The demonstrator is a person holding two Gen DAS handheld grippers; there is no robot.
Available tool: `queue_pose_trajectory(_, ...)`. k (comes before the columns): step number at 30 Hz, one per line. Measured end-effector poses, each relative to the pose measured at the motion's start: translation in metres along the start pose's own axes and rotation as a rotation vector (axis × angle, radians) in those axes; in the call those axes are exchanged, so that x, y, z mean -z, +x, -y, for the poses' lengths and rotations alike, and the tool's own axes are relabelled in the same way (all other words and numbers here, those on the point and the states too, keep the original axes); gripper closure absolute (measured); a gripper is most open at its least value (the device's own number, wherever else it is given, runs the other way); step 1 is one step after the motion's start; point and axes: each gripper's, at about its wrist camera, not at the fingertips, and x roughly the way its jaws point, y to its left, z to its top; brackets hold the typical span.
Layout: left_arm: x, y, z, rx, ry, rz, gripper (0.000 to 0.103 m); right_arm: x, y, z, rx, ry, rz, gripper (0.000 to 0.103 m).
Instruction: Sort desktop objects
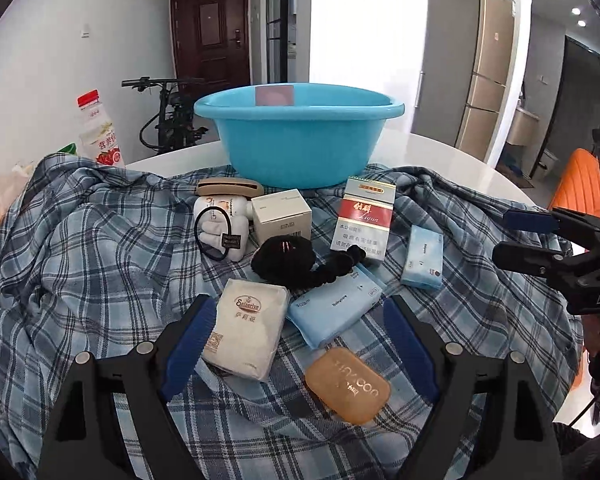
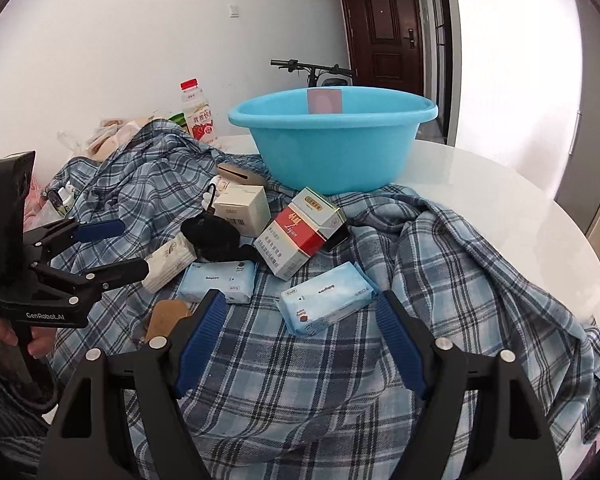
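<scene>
A blue basin (image 1: 298, 136) (image 2: 332, 136) stands at the back of a plaid cloth (image 1: 100, 264) (image 2: 300, 380). In front of it lie a red-and-white carton (image 1: 363, 220) (image 2: 300, 232), a cream box (image 1: 282, 216), a black hair scrunchie (image 1: 288, 260), two pale blue tissue packs (image 1: 332, 308) (image 1: 423, 258), a white Salzerlyn packet (image 1: 246, 336) and an amber soap bar (image 1: 347, 386). My left gripper (image 1: 298, 320) is open and empty, with the packet and soap between its fingers. My right gripper (image 2: 300, 312) is open and empty, just short of a tissue pack (image 2: 326, 298).
A drink bottle (image 1: 98, 132) stands at the back left by plastic bags. A white toy with a hair tie (image 1: 220, 228) and a tan case (image 1: 228, 189) lie near the basin. The bare white round table (image 2: 500, 208) extends to the right. A bicycle stands behind.
</scene>
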Motion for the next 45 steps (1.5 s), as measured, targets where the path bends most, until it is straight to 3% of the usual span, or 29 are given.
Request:
queue_pose_trajectory(8,0.003,0.009,-0.011,0.018,-0.094,0.012,0.016,0.008,-0.019,-0.017,0.061,-0.077,0.073,0.027)
queue_pose_trajectory(12,0.006,0.009,-0.015,-0.041,-0.176,0.005,0.016,0.001,-0.017,-0.012,-0.016,-0.100,0.077,0.026)
queue_pose_trajectory(16,0.004,0.013,-0.014,-0.063,-0.127,0.005,0.016,0.002,-0.012,-0.013,-0.053,-0.109,0.089,0.026)
queue_pose_trajectory(22,-0.007,0.044,-0.010,0.075,0.056,-0.099,0.015,0.018,-0.009,-0.006,-0.046,-0.054,0.089,0.026)
queue_pose_trajectory(24,-0.009,0.054,-0.015,0.097,0.073,-0.150,0.015,0.020,-0.011,0.001,-0.050,-0.028,0.082,0.026)
queue_pose_trajectory(28,-0.010,0.064,-0.029,0.236,0.048,-0.209,0.016,0.018,-0.016,0.013,-0.026,0.006,0.090,0.026)
queue_pose_trajectory(35,-0.008,0.073,-0.050,0.219,0.016,-0.240,0.016,0.012,-0.004,0.016,-0.056,0.055,0.078,0.026)
queue_pose_trajectory(45,0.004,0.090,-0.054,0.201,-0.009,-0.282,0.016,0.010,0.008,-0.001,-0.063,0.008,0.046,0.026)
